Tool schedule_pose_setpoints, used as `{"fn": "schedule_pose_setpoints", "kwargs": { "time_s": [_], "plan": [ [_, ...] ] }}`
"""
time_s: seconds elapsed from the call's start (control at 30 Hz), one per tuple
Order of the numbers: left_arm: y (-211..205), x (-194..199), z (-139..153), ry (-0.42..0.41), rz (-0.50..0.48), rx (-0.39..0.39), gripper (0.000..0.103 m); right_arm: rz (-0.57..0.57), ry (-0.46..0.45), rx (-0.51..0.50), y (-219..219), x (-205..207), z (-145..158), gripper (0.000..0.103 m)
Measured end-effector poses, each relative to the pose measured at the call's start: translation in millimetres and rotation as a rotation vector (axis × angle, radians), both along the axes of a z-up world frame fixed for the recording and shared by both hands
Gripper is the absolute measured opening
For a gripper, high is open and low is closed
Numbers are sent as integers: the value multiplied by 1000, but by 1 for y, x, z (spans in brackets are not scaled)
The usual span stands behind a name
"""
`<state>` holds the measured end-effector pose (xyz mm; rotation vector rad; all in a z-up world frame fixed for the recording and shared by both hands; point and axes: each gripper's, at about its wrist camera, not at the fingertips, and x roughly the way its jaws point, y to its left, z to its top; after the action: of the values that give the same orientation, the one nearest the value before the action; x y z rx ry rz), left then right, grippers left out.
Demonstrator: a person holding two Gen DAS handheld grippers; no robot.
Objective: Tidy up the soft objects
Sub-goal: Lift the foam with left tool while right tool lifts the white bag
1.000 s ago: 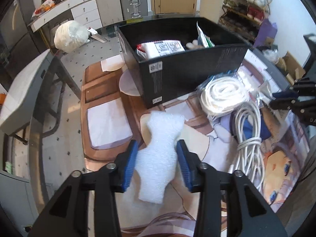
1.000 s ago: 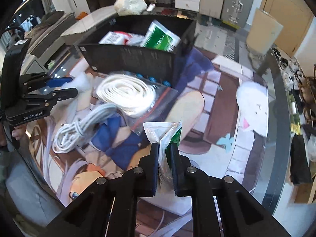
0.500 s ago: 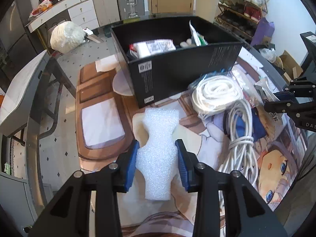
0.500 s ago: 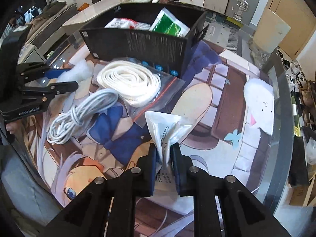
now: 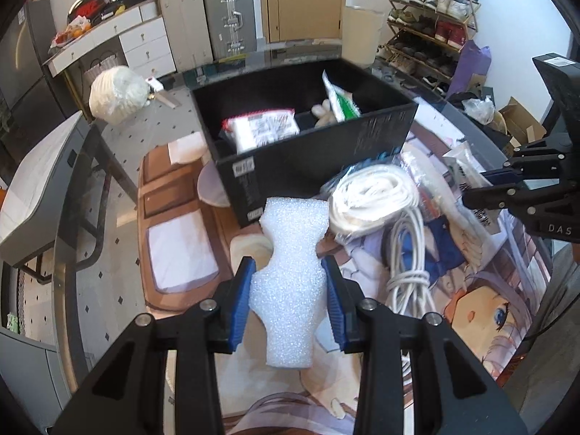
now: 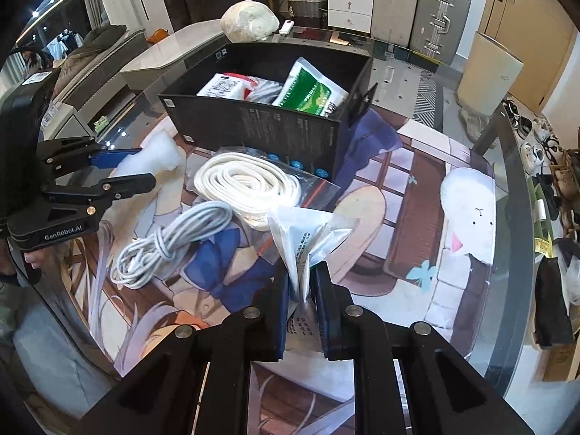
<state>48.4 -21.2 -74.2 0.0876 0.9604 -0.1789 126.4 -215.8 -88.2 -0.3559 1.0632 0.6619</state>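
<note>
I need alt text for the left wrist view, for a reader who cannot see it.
The left gripper holds a white foam piece above a printed mat, in front of a black box that holds packets. To the right lie a bagged white rope and a cable.

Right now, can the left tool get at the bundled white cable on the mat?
Probably not yet. The left tool is shut on the foam piece, so it has no free grip. The white cable lies uncovered just to its right, beside the bagged rope coil.
</note>
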Motion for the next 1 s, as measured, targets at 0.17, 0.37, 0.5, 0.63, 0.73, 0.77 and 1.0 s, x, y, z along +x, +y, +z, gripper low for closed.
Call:
{"fn": "schedule_pose_setpoints", "kwargs": {
  "time_s": [0.17, 0.37, 0.5, 0.63, 0.73, 0.77, 1.0],
  "plan": [
    [-5, -3, 19, -77, -13, -5, 36, 6, -68, 74, 7, -7, 20, 13],
    [-5, -8, 53, -223, -13, -45, 36, -12, -224, 209, 13, -15, 59, 13],
    [-4, -15, 78, -351, -11, -63, 36, -12, -332, 284, 14, -24, 79, 13],
    [3, -25, 95, -465, 1, -104, 36, -3, -453, 363, 12, -40, 99, 13],
    [6, -35, 106, -562, 13, -88, 36, -6, -546, 416, 8, -53, 112, 13],
    [7, -39, 109, -596, 16, -76, 36, -11, -575, 438, 6, -58, 116, 13],
    [10, -50, 116, -677, 51, -44, 36, -34, -651, 487, -4, -71, 125, 13]
  ]
}}
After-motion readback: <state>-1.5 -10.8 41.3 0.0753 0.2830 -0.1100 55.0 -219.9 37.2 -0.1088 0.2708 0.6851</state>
